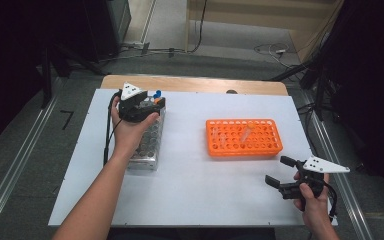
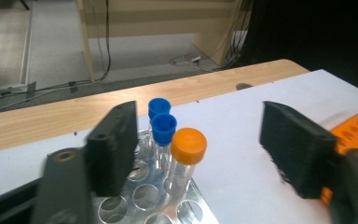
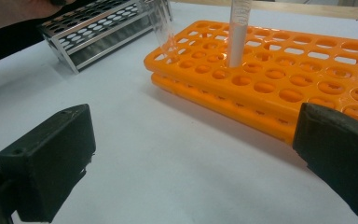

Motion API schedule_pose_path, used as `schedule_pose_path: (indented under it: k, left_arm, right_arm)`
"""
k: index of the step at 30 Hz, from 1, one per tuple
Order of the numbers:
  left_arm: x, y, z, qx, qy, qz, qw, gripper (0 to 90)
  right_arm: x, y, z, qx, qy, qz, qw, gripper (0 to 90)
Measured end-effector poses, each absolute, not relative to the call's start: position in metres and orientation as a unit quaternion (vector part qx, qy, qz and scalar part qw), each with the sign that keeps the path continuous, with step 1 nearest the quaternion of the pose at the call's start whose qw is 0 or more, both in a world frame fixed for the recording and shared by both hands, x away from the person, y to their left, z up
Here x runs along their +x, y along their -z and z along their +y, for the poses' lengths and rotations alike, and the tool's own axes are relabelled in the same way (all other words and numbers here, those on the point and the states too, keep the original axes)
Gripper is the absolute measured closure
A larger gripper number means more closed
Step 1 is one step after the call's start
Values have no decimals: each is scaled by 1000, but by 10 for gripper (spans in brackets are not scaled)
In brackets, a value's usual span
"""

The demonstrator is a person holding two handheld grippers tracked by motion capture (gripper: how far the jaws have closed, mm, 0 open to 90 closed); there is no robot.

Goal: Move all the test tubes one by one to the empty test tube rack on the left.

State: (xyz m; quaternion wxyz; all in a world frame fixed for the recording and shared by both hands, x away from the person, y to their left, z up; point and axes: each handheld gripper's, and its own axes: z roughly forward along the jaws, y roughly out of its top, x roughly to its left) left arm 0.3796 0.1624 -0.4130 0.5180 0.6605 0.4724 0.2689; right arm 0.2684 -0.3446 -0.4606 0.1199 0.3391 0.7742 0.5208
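Left of frame: metal rack (image 1: 147,142) on the worktop (image 1: 190,185), capped tubes (image 2: 175,144) at its far end.
Centre right: plastic rack (image 1: 243,137), two tubes (image 1: 245,133) standing in it.

Left of the orange rack (image 1: 243,137), bare desk (image 1: 185,170) gives open passage up to the metal rack (image 1: 150,145), whose capped tubes (image 2: 175,140) stand upright, blocking its far end.

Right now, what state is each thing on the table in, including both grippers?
Left gripper: open, nothing held.
Right gripper: open, nothing held.
Orange-capped tube: capped, upright in metal rack.
Two blue-capped tubes: capped, upright.
Orange rack: holds two clear uncapped tubes.
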Motion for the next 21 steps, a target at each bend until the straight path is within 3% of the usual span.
schedule_pose_path:
  k: [3,8,21]
  left_arm:
    - [370,411,163,661,-273,471,516,109]
    - [353,406,164,668,-272,460,518,18]
    - [305,405,164,671,-264,434,540,0]
  right_arm:
    - [269,459,-344,339,-521,774,118,0]
    - [271,457,-340,336,-522,775,116,0]
    - [282,448,-325,338,-524,772,121,0]
